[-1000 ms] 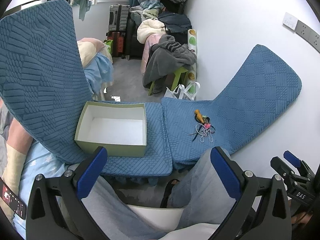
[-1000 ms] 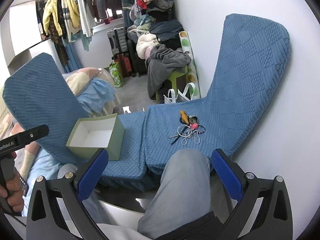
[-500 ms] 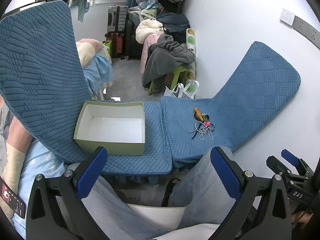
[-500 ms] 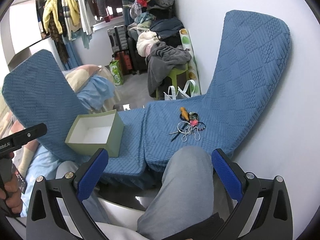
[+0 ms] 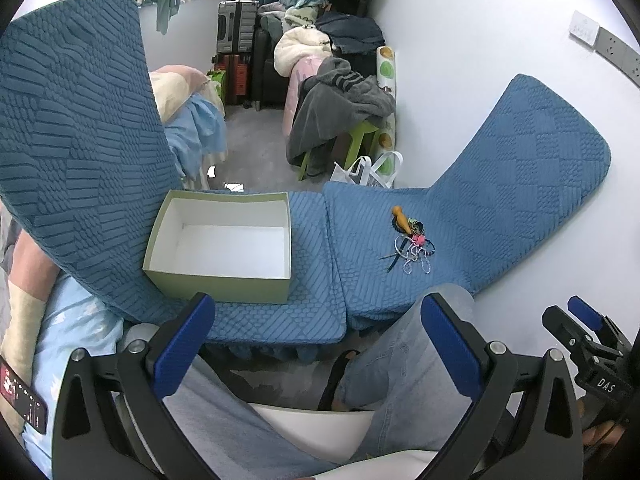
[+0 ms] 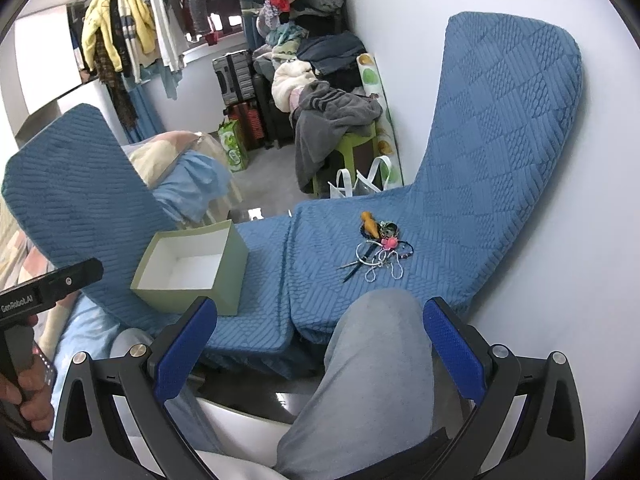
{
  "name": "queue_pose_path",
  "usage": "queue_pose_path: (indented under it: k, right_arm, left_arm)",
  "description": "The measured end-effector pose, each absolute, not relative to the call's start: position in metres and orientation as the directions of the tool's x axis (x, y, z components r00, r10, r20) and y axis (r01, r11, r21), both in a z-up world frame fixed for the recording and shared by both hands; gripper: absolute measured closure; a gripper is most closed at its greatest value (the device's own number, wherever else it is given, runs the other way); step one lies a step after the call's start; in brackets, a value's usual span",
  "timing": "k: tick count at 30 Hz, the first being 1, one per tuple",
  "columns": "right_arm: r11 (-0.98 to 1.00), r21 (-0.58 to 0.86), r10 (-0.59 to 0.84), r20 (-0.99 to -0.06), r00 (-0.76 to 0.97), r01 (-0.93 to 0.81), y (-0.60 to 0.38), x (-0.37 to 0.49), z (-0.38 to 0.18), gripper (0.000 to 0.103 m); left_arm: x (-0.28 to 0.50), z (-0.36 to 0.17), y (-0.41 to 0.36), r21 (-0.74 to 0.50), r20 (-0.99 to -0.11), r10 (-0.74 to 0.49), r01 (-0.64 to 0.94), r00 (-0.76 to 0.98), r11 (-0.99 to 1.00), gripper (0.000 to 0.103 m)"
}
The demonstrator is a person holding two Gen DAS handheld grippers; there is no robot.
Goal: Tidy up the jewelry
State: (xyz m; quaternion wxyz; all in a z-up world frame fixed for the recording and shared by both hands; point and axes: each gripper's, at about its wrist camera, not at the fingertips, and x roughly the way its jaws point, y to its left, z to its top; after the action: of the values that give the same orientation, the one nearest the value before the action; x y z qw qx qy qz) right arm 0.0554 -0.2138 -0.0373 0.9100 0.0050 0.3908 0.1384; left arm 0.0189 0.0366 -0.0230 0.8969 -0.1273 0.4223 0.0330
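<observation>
Where jewelry pile (image 5: 412, 242) tangles, separate pieces blur together.

**Two low views over my knees, one shared cushion**

My left camera looks forward and down past my left gripper (image 5: 316, 344) from above my lap, facing the green box (image 5: 218, 240) head-on and near. My right camera sits just beside it, past my right gripper (image 6: 316, 344), angled toward the jewelry pile (image 6: 378, 250). Both share the blue cushion (image 5: 316, 280), box, pile and cluttered room behind.
</observation>
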Motion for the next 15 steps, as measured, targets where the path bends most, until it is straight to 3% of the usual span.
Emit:
queue_pose_path:
  k: [15]
  right_arm:
    - [0.973,0.126,0.224,-0.728,0.648,-0.194,-0.229,0.097,-0.045,0.001]
  left_arm:
    - [0.070,-0.054,0.037,-0.256,-0.787,-0.120,-0.142,0.605,0.956,0.002]
